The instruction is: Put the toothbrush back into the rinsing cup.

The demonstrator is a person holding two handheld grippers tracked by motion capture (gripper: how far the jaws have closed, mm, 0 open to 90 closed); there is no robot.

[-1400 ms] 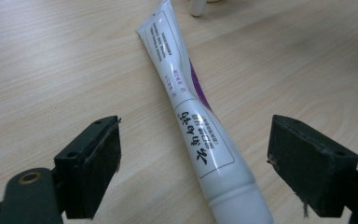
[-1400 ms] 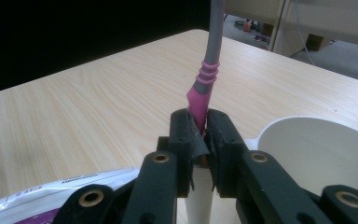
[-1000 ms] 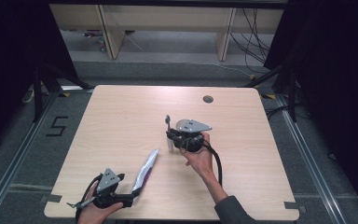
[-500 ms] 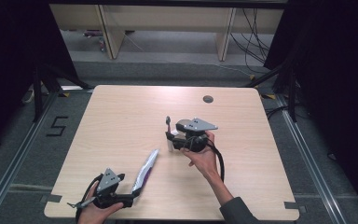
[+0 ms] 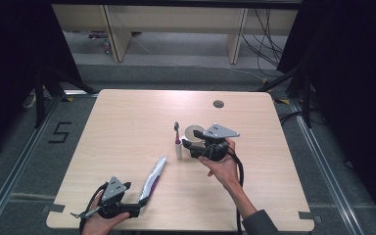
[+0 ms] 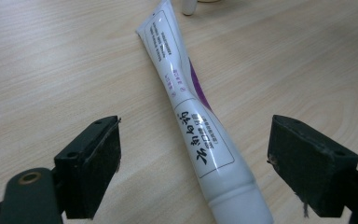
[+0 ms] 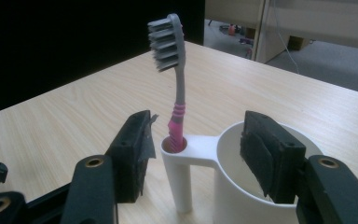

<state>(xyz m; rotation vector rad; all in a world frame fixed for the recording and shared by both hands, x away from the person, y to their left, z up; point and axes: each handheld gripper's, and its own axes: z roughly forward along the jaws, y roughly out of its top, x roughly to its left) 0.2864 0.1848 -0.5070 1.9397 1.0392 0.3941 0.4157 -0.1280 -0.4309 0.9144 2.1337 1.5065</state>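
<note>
A grey-headed toothbrush (image 7: 179, 93) with a pink neck stands upright in the side tube of a white cup (image 7: 228, 186), near mid-table (image 5: 192, 132). My right gripper (image 7: 198, 144) sits just behind the cup. Its jaws have just been opening and now stand either side of the tube without pressing it. In the high view, the right gripper (image 5: 186, 144) is next to the toothbrush (image 5: 176, 131). A white and purple toothpaste tube (image 6: 191, 116) lies flat, its cap end between the wide-open jaws of my left gripper (image 6: 196, 144), untouched. The left gripper (image 5: 139, 205) is near the front edge, with the tube (image 5: 154, 178) stretching away from it.
A round cable hole (image 5: 218, 104) sits near the table's far edge. Bare wood (image 5: 127, 132) spreads left of the cup. A "5" mark (image 5: 58, 133) is on the floor at the left. Table legs and cables stand beyond the far edge.
The right gripper has drawn back to the right and slightly up, uncovering the white cup; the toothbrush stays upright in its tube. The left hand and toothpaste tube have not moved.
</note>
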